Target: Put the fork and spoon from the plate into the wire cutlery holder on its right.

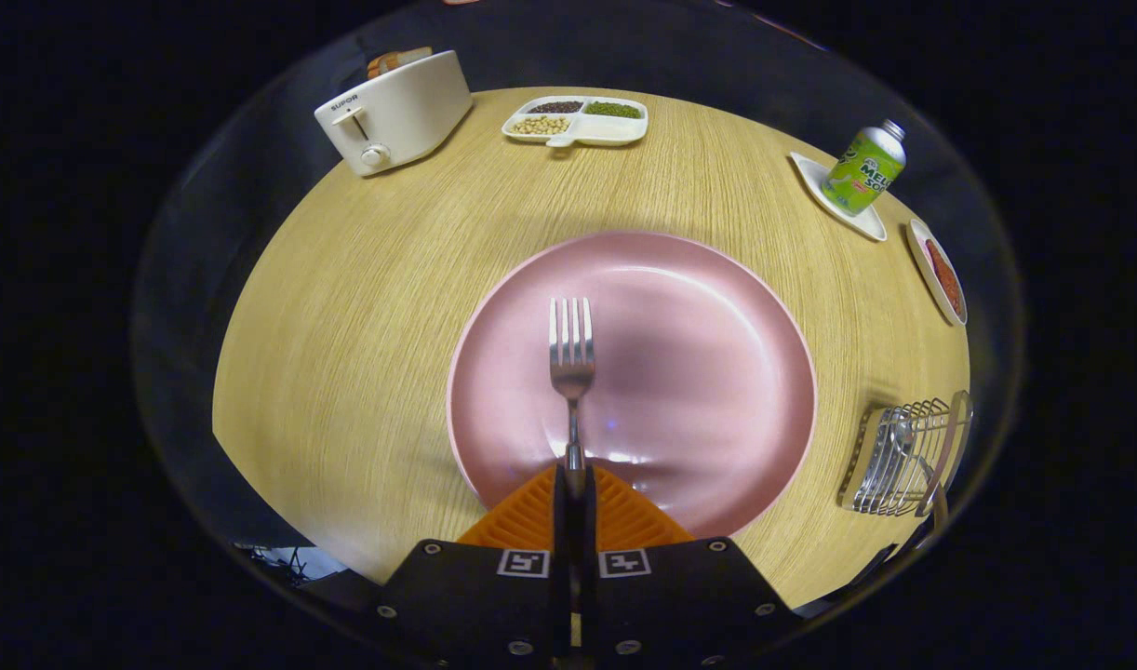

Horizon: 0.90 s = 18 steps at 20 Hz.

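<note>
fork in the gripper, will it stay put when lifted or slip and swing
The fork looks like polished metal, so probably stiff but slippery. The gripper is shut on the thin handle end only, with the tines far ahead over the plate, so the head may sag or pivot. It looks light, so a firm pinch should likely carry it to the holder.

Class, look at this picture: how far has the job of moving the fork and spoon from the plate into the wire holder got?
Done: a spoon already seems to sit in the holder. In hand: the tongs are shut on the fork's handle, tines pointing out over the plate. Left: carry the fork right to the holder and drop it in.
</note>
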### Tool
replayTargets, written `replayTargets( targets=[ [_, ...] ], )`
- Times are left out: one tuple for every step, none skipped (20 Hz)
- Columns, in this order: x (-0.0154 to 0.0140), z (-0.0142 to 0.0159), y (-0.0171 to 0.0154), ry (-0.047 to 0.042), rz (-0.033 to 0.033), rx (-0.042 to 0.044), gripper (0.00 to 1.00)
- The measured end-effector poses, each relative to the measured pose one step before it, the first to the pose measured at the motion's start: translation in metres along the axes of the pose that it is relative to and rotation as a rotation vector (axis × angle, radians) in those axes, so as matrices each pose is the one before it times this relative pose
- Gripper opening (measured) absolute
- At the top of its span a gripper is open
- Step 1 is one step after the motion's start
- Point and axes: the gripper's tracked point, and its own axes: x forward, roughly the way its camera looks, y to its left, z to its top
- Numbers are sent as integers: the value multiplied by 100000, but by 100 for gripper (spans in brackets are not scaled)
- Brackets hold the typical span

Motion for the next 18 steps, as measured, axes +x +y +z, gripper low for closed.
replayTargets(
  targets=[
    [-342,75,-76,-870,695,635,5],
    [-305,114,-134,-1147,372,518,5],
    [-288,186,-158,-1129,310,593,5],
    [-329,109,-114,-1171,33,524,5],
    [-310,128,-270,-802,-395,189,5],
    [-341,81,-271,-1201,-387,567,5],
    [-433,169,-277,-1017,10,810,5],
    [-509,-26,-205,-956,106,1230,5],
    [-457,81,-261,-1095,79,1384,5],
    [-495,128,-291,-1163,-130,1160,5],
    [-543,182,-398,-1429,-163,1062,5],
    [-519,96,-421,-1399,103,745,5],
    [-392,-4,-482,-630,-207,686,5],
    [-228,-10,-425,-678,-343,944,5],
    [-321,136,-515,-955,-404,1140,5],
    [-423,65,-516,-888,-400,1156,5],
    [-614,68,-636,-1042,-369,1319,5],
    [-487,130,-406,-921,-172,1169,5]
  ],
)
